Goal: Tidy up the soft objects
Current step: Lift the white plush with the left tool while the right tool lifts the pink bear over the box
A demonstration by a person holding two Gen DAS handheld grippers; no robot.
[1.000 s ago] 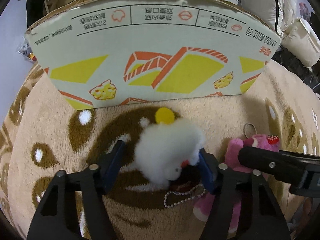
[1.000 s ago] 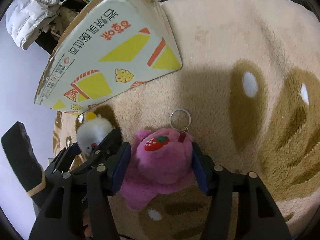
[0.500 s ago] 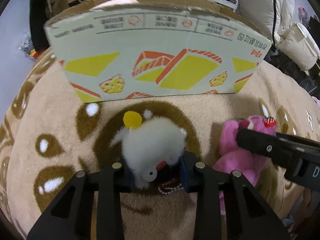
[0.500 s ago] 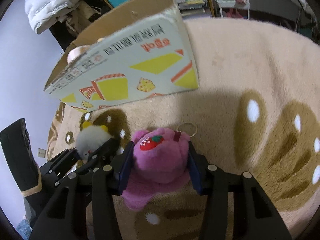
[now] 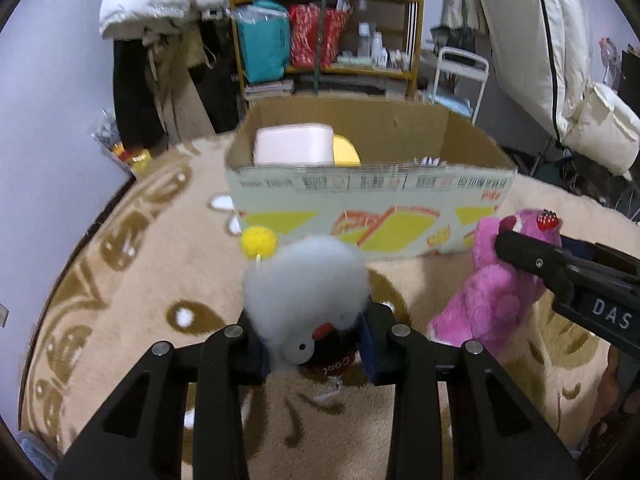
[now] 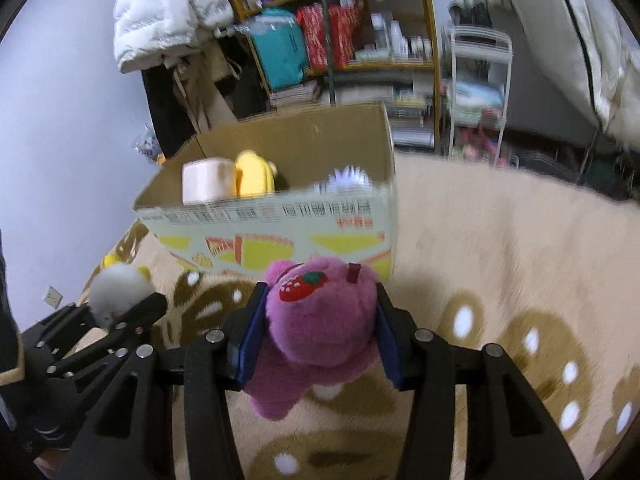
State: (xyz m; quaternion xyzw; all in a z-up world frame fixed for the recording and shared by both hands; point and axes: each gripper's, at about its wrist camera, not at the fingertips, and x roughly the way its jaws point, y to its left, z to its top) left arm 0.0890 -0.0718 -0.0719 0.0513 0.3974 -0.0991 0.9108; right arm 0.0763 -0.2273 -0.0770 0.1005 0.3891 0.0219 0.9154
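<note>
Left gripper (image 5: 316, 354) of mine is clamped on the white fluffy plush (image 5: 306, 284), blue pads squeezing its lower part; plush sticks up past the fingertips, yellow pom-pom (image 5: 259, 241) on top left, small red bit and a grey disc at its base. Right gripper (image 6: 318, 332) is closed around the pink bear plush (image 6: 320, 324), pads pressed into both sides, red strawberry (image 6: 303, 285) on its head facing up, legs dangling under the jaws. That right jaw pair has just been closing, bear between them. Both toys are off the beige-and-brown rug (image 6: 500, 280), side by side, bear to the right of the white one. Beyond them sits the open cardboard box (image 5: 372, 196), printed side toward me. Inside I see a pale pink block plush (image 5: 294, 146), a yellow plush (image 6: 254, 174) touching it, and something white and spiky (image 6: 346, 179) near the right wall. Behind the box: cluttered wooden shelf (image 5: 328, 20), white puffer jacket (image 6: 168, 12) hanging left.
</note>
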